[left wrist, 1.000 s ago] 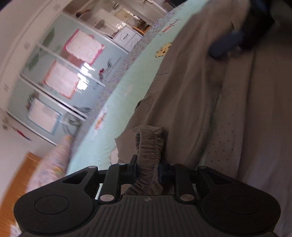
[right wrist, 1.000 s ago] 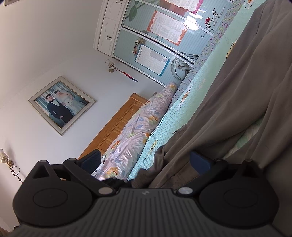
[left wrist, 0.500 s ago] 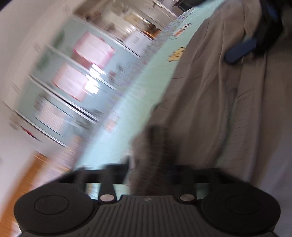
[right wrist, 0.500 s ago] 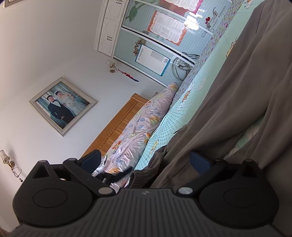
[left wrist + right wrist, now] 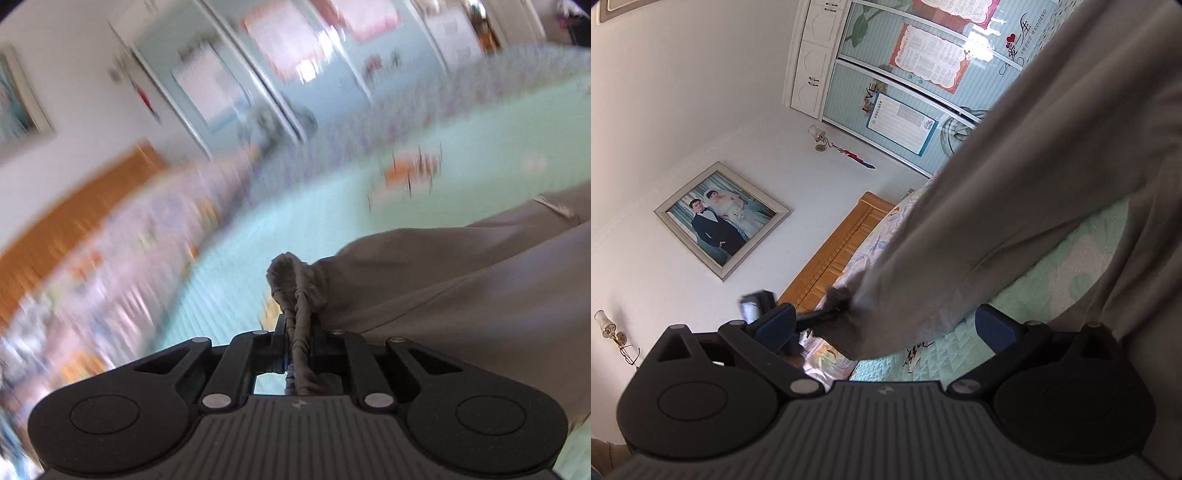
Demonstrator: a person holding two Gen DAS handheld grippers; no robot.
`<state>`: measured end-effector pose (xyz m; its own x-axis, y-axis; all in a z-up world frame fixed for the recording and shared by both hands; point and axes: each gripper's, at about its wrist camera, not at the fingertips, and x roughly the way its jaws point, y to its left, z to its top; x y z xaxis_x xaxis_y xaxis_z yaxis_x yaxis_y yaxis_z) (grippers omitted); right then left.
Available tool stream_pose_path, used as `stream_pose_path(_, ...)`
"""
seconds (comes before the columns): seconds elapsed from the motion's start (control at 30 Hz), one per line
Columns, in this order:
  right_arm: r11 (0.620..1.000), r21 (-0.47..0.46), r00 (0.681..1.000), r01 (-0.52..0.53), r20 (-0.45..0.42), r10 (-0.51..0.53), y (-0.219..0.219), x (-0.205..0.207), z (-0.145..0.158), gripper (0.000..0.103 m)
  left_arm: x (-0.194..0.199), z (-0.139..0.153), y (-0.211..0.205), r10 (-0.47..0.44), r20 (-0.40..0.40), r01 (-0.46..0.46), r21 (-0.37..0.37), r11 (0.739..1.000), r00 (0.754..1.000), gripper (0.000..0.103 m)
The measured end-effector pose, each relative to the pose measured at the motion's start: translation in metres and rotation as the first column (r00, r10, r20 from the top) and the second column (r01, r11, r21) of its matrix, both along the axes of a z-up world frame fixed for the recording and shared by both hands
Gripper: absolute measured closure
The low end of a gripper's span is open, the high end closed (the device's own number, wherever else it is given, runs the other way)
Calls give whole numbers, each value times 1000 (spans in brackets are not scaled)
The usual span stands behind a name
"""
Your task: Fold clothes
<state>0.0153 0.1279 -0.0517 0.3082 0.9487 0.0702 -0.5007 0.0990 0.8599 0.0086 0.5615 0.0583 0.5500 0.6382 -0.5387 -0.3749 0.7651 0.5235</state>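
Two claws: left claw (image 5: 296, 334) pinches trouser cuff (image 5: 295, 280); right claw (image 5: 884, 325) gapes wide.

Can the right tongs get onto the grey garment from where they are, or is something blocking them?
Probably yes. The right tongs stand open with the grey garment draped right between and ahead of them, nothing else in between. The left tongs already pinch its gathered cuff.

Mint quilted bed (image 5: 1052, 273); grey trousers (image 5: 1015, 184) draped across.
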Motion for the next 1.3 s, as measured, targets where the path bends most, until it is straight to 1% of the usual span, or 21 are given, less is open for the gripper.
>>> stream_pose_path(0.07,1000,6,1000,0,-3,0,0,1,0,0,-4,-26,15,7,-59,-12,-87,996,998,92)
stream_pose_path(0.13,1000,8,1000,-1,-3,1,0,1,0,0,-12,-44,26,18,-58,-27,-157,987,998,90)
stream_pose_path(0.23,1000,7,1000,-1,-3,1,1,1,1,0,-17,-58,29,50,-17,-52,-149,987,999,79)
stream_pose_path(0.3,1000,5,1000,-1,-2,1,2,1,1,0,-13,-52,30,51,10,-49,-126,991,999,72)
stream_pose_path(0.33,1000,5,1000,-1,-3,1,2,1,2,0,-7,-49,30,55,6,-54,-103,993,998,63)
stream_pose_path(0.4,1000,4,1000,-1,-4,1,2,1,2,0,5,-53,27,61,-42,-63,-44,997,997,14)
stream_pose_path(0.43,1000,3,1000,-4,-6,4,1,1,3,0,8,-56,26,72,-52,-72,-1,997,996,11)
stream_pose_path(0.53,999,-22,999,-40,-23,40,0,0,12,0,10,-55,26,123,-67,-122,27,992,990,10)
stream_pose_path(0.63,993,-101,996,-55,68,62,-21,-6,49,0,-5,-46,30,222,-20,-222,-3,975,975,6)
stream_pose_path(0.67,993,-121,990,3,141,14,-42,-6,68,0,-13,-42,33,278,8,-277,-34,960,961,1)
stream_pose_path(0.73,968,-185,961,171,250,-122,-86,7,97,0,-35,-36,45,393,66,-378,-165,911,917,1)
stream_pose_path(0.8,892,-319,925,320,310,-221,-128,43,114,0,-58,-33,58,499,101,-449,-315,836,860,1)
stream_pose_path(0.9,738,-541,915,403,253,-314,-179,120,112,0,-85,-34,58,601,125,-487,-469,737,790,3)
stream_pose_path(0.93,736,-558,922,383,178,-345,-195,142,108,0,-94,-33,53,620,136,-484,-504,715,773,3)
stream_pose_path(1.03,842,-440,929,312,-45,-368,-233,186,91,0,-111,-31,20,589,197,-391,-580,715,784,3)
stream_pose_path(1.07,850,-421,922,318,-73,-381,-241,194,88,0,-114,-30,6,568,215,-367,-575,731,794,3)
stream_pose_path(1.1,836,-430,909,340,-77,-409,-245,199,88,0,-116,-28,-10,547,228,-347,-566,748,806,3)
stream_pose_path(1.13,824,-444,902,353,-72,-426,-244,204,89,0,-117,-28,-22,527,239,-326,-564,759,815,3)
stream_pose_path(1.17,831,-441,906,339,-84,-415,-245,209,86,0,-117,-28,-34,509,244,-301,-573,762,825,3)
stream_pose_path(1.23,893,-385,923,233,-201,-328,-249,222,70,0,-118,-28,-56,472,254,-252,-590,767,844,3)
stream_pose_path(1.3,925,-351,927,150,-275,-254,-247,228,61,0,-114,-29,-75,443,247,-224,-599,769,862,3)
